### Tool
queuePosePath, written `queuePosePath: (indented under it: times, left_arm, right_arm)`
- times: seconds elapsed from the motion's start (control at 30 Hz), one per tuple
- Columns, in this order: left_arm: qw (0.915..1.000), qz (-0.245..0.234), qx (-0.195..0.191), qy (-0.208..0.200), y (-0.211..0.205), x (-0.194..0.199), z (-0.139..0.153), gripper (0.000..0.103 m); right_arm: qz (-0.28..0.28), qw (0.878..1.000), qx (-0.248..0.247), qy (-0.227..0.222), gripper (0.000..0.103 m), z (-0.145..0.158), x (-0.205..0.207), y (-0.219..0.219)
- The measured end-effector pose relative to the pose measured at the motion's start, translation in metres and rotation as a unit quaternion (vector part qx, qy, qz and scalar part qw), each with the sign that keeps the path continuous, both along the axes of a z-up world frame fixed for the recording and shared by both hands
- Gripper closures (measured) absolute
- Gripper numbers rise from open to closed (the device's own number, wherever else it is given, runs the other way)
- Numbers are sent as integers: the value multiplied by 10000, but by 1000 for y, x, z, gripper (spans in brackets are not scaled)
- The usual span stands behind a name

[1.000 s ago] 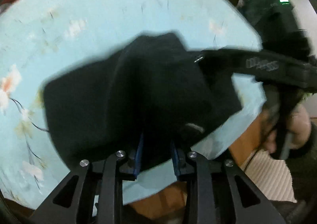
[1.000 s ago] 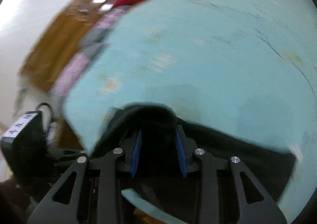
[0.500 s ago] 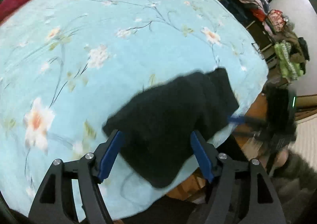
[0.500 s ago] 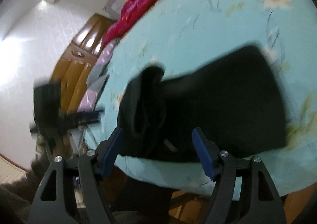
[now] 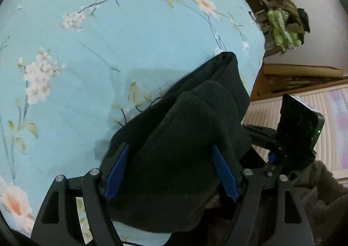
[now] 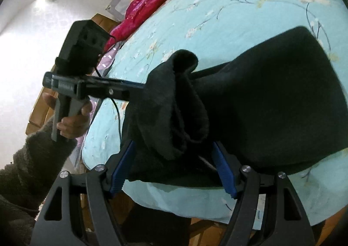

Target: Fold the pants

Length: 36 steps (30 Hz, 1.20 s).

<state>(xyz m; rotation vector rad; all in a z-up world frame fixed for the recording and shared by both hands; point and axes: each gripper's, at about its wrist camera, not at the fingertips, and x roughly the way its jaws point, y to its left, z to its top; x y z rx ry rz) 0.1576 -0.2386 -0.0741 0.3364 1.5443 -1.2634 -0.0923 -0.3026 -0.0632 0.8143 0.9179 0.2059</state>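
Folded pants (image 5: 191,137) lying on bedspread (image 5: 108,50), near its front edge, one end bunched into upright folds. Left gripper (image 5: 170,169) spread wide, one finger (image 5: 117,169) on each side of bunched end, cloth between. Right gripper (image 6: 171,166) likewise spread at front edge, fingers (image 6: 224,172) flanking raised folds, flatter part of pants extending to right across bedspread. Left gripper seen from right wrist view entering from left, tip behind folds, held by hand (image 6: 69,115). Blanket (image 6: 156,0) at far end of bedspread. Clothes pile (image 5: 282,21) beyond bed's far right corner.
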Motion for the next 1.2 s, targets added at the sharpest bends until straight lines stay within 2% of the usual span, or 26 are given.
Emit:
queuePosePath:
  times: [0.03, 0.1, 0.13, 0.17, 0.23, 0.27, 0.33, 0.37, 0.4, 0.43, 0.47, 0.5, 0.57, 0.67, 0.7, 0.73, 0.8, 0.83, 0.93, 0.97, 1.03, 1.2]
  left_arm:
    - [9999, 36, -113, -17, 4, -2, 0, 35]
    - [9998, 78, -175, 14, 11, -5, 2, 63]
    - [9997, 94, -198, -51, 15, -8, 6, 67]
    - [9996, 105, -239, -102, 19, -11, 12, 71]
    - [9983, 95, -517, -249, 25, -23, 37, 71]
    - [9971, 75, -663, -370, 25, -28, 49, 69]
    - [9935, 173, -827, -765, 18, -42, 66, 51]
    - [9913, 267, -824, -987, 12, -48, 68, 33]
    - [9879, 367, -723, -1323, 2, -55, 64, 27]
    - [9829, 446, -489, -1721, -10, -64, 53, 27]
    - [9802, 464, -282, -1905, -16, -68, 44, 27]
    - [9765, 474, 155, -2096, -27, -73, 25, 26]
    - [9704, 642, 496, -2274, -31, -79, 11, 26]
    - [9558, 1059, 401, -2713, -20, -92, 29, 26]
    - [9494, 1114, 412, -2907, -19, -98, 34, 26]
    - [9391, 1169, 456, -3198, -16, -104, 41, 25]
    - [9175, 1200, 582, -3748, -9, -114, 53, 23]
    - [9043, 1199, 660, -4044, -6, -120, 56, 23]
    - [8735, 1088, 925, -4654, -1, -132, 60, 22]
    - [8669, 1061, 998, -4767, 2, -135, 61, 22]
    - [8601, 1058, 1064, -4876, 6, -141, 62, 22]
    - [8593, 1195, 1046, -4862, 14, -145, 64, 22]
  right_arm:
    - [1, 10000, 23, -30, 56, -1, 1, 1]
    - [25, 10000, -17, 40, 62, -2, 5, 3]
    - [40, 10000, 20, 23, 69, -1, 5, 3]
    - [64, 9999, 123, -23, 70, 3, 6, 4]
    - [110, 9989, 368, -251, 72, 17, 3, 3]
    - [113, 9985, 397, -371, 72, 25, 0, 2]
    - [47, 9977, 304, -596, 72, 39, -8, -4]
    - [-73, 9978, 270, -608, 72, 39, -14, -12]
    - [-276, 9981, 279, -471, 72, 31, -18, -22]
    - [-402, 9981, 324, -332, 72, 23, -19, -27]
    - [-546, 9975, 449, -43, 72, 5, -19, -34]
    - [-643, 9968, 426, 186, 71, -6, -17, -35]
    - [-675, 9959, 418, 433, 71, -25, -16, -35]
    - [-658, 9963, 383, 394, 69, -16, -18, -34]
    - [-675, 9964, 327, 382, 64, -12, -23, -38]
    - [-728, 9964, 263, 358, 53, -8, -25, -38]
    - [-874, 9956, 180, 282, 39, -6, -27, -39]
    - [-947, 9951, 99, 280, 35, -4, -31, -39]
    - [-1040, 9940, -108, 311, 32, 1, -39, -40]
    - [-1079, 9935, -157, 339, 30, 2, -42, -39]
    - [-1146, 9926, -184, 354, 26, 4, -43, -42]
    - [-1211, 9915, -342, 329, 19, 10, -45, -41]
